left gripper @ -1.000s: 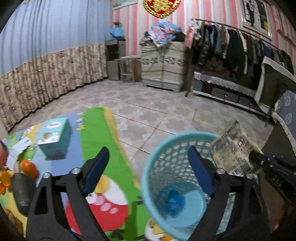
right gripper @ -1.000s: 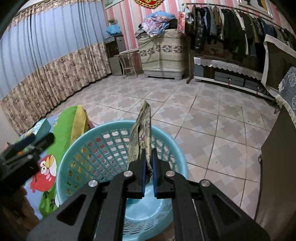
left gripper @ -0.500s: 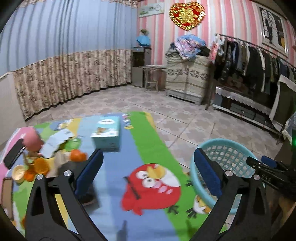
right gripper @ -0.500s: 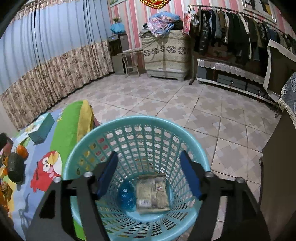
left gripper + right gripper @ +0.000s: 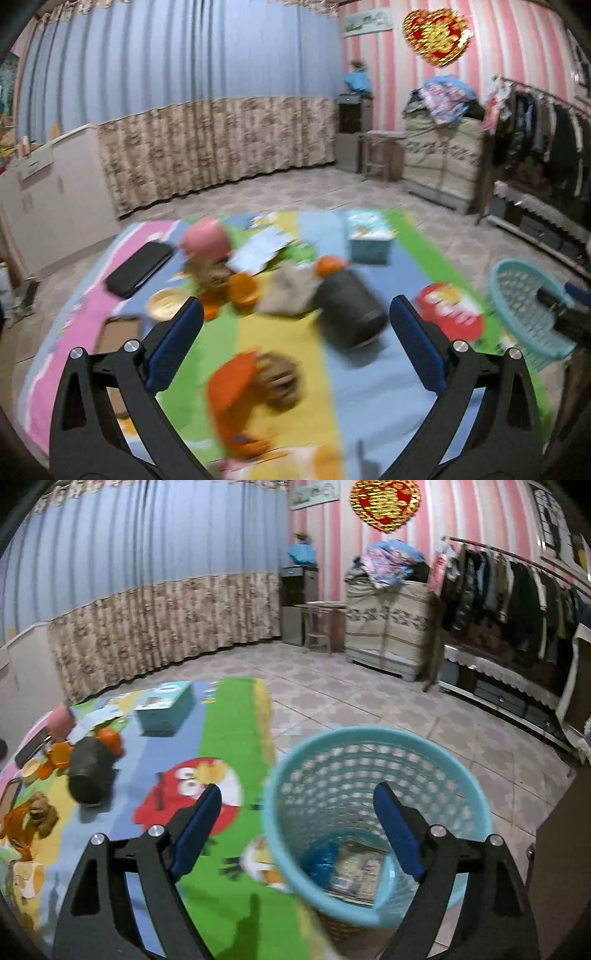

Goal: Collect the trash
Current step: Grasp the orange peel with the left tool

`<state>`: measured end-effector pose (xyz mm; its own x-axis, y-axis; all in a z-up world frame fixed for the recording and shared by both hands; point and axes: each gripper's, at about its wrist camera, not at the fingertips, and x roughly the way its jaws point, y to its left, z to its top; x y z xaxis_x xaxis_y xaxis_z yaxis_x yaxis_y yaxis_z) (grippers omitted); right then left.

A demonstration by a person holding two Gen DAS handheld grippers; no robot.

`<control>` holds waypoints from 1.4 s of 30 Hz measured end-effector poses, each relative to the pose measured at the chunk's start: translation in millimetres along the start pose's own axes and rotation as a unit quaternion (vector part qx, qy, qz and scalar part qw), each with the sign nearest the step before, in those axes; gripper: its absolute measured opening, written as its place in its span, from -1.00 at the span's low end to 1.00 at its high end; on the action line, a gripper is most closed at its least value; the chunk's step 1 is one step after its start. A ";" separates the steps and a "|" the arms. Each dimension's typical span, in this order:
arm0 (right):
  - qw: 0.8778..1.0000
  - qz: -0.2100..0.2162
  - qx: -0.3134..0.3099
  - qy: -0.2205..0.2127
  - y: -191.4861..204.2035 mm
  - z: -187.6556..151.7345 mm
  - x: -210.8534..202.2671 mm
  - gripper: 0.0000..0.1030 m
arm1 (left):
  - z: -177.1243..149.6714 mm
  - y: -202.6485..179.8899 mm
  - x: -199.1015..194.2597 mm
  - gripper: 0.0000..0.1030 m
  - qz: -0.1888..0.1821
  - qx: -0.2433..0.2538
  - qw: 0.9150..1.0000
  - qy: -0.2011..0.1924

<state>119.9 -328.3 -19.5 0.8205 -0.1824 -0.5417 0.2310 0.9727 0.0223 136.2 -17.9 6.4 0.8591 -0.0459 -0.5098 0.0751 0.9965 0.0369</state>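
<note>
Gone from the right gripper [image 5: 297, 825] was the snack wrapper [image 5: 356, 871]; its jaws had just been opening, nothing was between them, and the wrapper lay flat in the blue basket [image 5: 376, 734] beside a blue scrap. Over swung the left gripper [image 5: 295, 328], jaws spread wide and empty, off the basket and onto the play mat [image 5: 332, 387]. Dead ahead of those jaws, blurred, sat orange packets [image 5: 240, 288] and a crumpled wrapper [image 5: 291, 291]. Left looked nearer for the next pick.
</note>
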 end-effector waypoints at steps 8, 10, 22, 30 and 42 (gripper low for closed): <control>0.999 0.034 -0.009 0.023 39.5 -12.4 3.9 0.61 | -36.5 49.5 11.3 0.88 0.006 -0.027 0.999 0.047; 0.999 0.035 -0.012 0.031 46.5 -14.4 6.0 0.61 | -44.5 50.9 14.3 0.76 0.006 -0.024 0.998 0.054; 0.996 0.074 -0.023 0.048 97.3 -20.2 6.4 0.61 | -71.9 52.1 37.4 -0.74 -0.024 0.005 0.994 0.102; 0.991 0.111 -0.054 0.048 155.2 -25.9 -2.1 0.61 | -54.6 78.4 27.0 -0.88 -0.012 -0.002 0.997 0.072; 0.978 0.157 -0.121 0.072 240.1 -50.8 -1.6 0.61 | -48.2 157.6 14.3 -0.88 0.043 -0.029 0.997 0.048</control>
<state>147.5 -87.1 -56.0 0.7450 0.1358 -0.6531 -0.1648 0.9862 0.0171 135.9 141.9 -36.5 0.8079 0.0440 -0.5877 -0.0280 0.9990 0.0363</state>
